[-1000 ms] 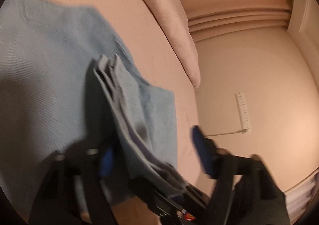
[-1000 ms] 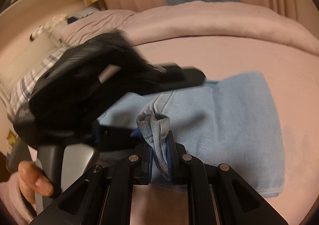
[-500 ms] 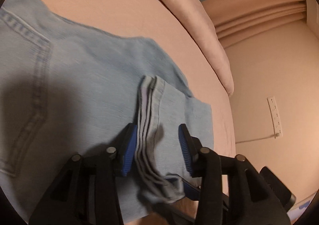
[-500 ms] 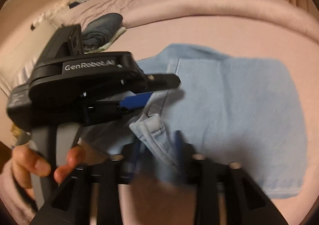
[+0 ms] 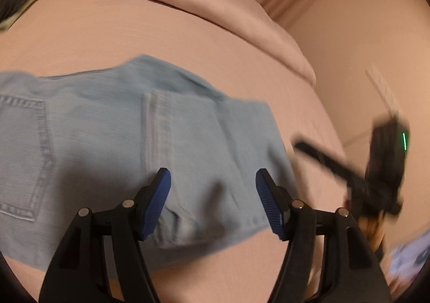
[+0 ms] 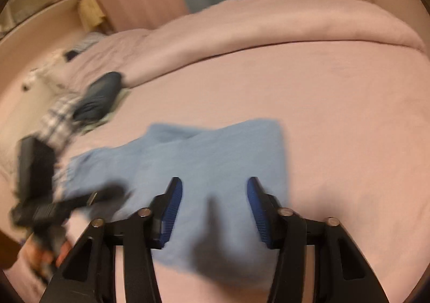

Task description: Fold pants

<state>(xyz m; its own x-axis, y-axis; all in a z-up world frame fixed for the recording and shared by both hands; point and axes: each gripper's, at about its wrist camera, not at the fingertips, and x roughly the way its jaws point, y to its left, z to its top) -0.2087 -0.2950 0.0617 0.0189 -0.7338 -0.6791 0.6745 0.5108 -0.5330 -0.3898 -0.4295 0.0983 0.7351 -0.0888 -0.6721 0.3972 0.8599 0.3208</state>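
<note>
- The pants (image 5: 172, 147), light blue denim, lie folded into a compact stack on the bed (image 5: 188, 42), toward its near edge, with bare sheet on every other side.
- The step in hand looks like letting go after a fold and backing both tools away. To do it well, lift each claw straight up and clear before moving sideways, so no pad drags the top layer and pulls the fold open.
- A small bump shows at the near edge of the stack in the left wrist view; it would be worth pressing that flat before any further fold.
- The left claw (image 5: 213, 197) stands spread above the near edge of the cloth and is opening wider. Its pads flank the denim but press on nothing.
- The right claw (image 6: 215, 209) is also apart, hovering over the near part of the stack with its jaws closing somewhat. No cloth is pinched between them; only its shadow falls on the denim.
- Both views are blurred by motion, so fine creases cannot be judged.
</note>
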